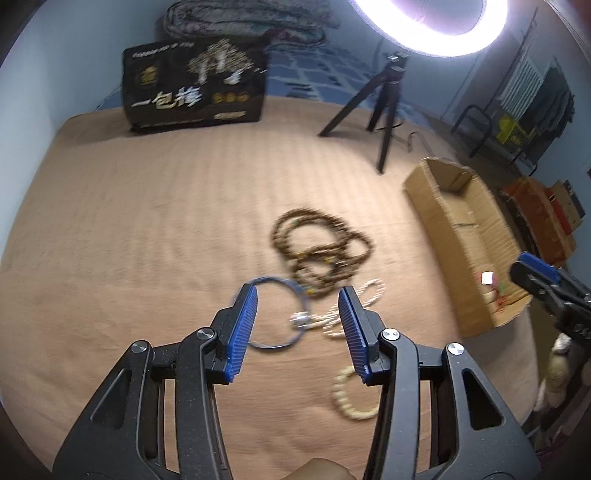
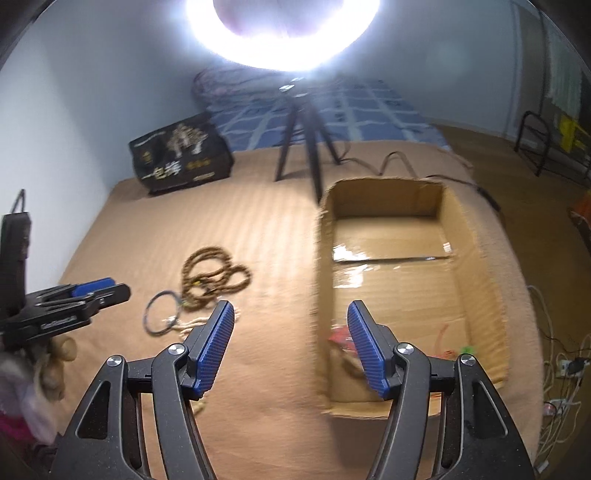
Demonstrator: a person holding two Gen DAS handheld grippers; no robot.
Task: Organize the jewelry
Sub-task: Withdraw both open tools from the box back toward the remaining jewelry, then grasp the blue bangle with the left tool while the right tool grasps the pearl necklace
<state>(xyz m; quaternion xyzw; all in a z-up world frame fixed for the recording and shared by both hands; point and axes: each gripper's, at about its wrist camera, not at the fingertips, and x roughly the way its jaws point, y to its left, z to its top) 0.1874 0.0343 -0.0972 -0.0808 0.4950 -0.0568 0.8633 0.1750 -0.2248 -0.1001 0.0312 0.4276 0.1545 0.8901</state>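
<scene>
- Motion blur smears the brown bead strands (image 1: 320,251) beyond the left fingers; single beads cannot be told apart.
- The left gripper's own left finger (image 1: 243,325) covers part of the blue ring (image 1: 291,288).
- The cream bracelet (image 1: 345,395) runs partly behind its right finger.
- Small red and green items (image 2: 447,349) in the cardboard box (image 2: 480,258), past the right finger, are too blurred to identify.
- The ring light (image 2: 280,33) is cut by the top edge.
</scene>
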